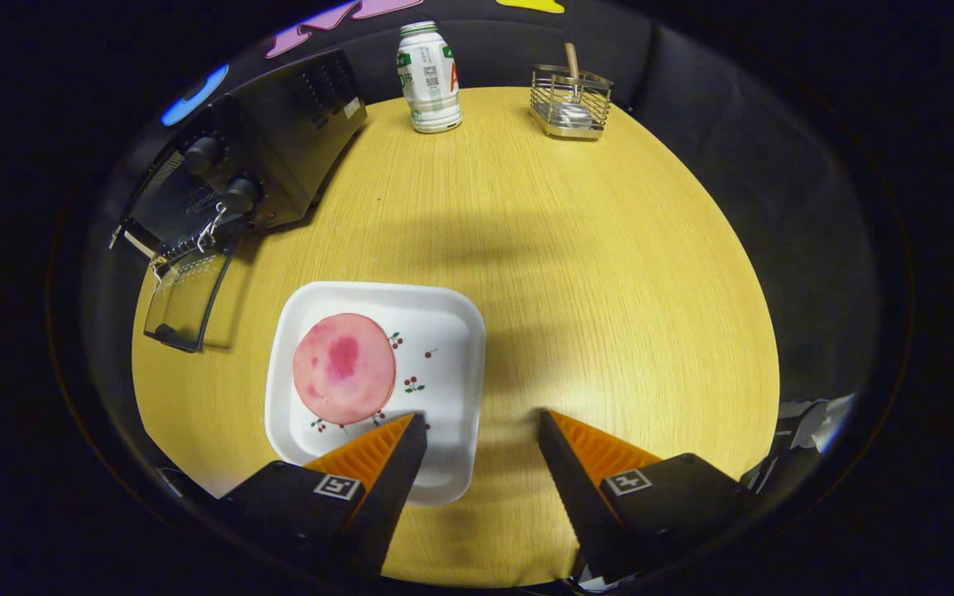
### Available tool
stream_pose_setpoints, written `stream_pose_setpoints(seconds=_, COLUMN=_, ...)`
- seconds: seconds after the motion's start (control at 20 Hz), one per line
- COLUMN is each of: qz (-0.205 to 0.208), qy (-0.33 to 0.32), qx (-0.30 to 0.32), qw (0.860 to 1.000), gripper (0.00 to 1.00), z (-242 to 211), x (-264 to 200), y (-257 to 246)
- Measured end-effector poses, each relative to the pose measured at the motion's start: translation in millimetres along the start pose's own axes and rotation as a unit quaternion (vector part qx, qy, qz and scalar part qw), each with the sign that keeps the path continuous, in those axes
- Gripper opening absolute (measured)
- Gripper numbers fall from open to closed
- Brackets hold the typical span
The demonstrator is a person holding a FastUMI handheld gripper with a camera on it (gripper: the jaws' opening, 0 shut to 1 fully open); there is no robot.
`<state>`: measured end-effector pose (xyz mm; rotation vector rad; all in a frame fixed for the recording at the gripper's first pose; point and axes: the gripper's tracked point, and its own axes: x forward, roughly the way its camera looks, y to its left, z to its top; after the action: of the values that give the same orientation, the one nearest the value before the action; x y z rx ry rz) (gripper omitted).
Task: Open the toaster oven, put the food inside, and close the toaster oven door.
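Hovering over the table (609,273): gripper (482,424) wide open, holding nothing | oven (270,149) door (187,302) already down | food (344,367), a thin pink slice on the plate (452,348) just ahead of left finger; likely light, floppy, slippery; pinch its rim.

Open toaster oven (253,157); plated pink food (344,367).

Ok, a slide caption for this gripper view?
Open tongs above white square plate holding pink round slice; black toaster oven door down.
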<state>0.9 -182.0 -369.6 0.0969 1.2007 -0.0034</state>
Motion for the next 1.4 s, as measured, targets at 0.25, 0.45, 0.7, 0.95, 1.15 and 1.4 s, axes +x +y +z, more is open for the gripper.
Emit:
stream_pose_setpoints(seconds=0.25, qz=-0.001, qy=0.06, qx=0.045, qw=0.997, gripper=0.48, z=-2.6, x=5.1, y=7.5)
stream_pose_setpoints(seconds=0.45, qz=0.001, qy=0.125, qx=0.081, qw=0.989, gripper=0.25, z=-7.2, x=7.0, y=3.8)
stream_pose_setpoints(seconds=0.7, qz=0.021, qy=0.123, qx=0.083, qw=0.989, gripper=0.17, z=-7.4, x=5.6, y=1.5)
stream_pose_setpoints(seconds=0.95, qz=0.077, qy=0.096, qx=0.09, qw=0.988, gripper=0.05, z=-6.9, x=3.9, y=2.8)
stream_pose_setpoints(seconds=1.15, qz=0.108, qy=0.084, qx=0.119, qw=0.983, gripper=0.05, z=-7.3, x=1.8, y=4.5)
stream_pose_setpoints(seconds=1.4, qz=0.148, qy=0.062, qx=0.128, qw=0.979, gripper=0.05, z=-9.6, x=1.1, y=11.2)
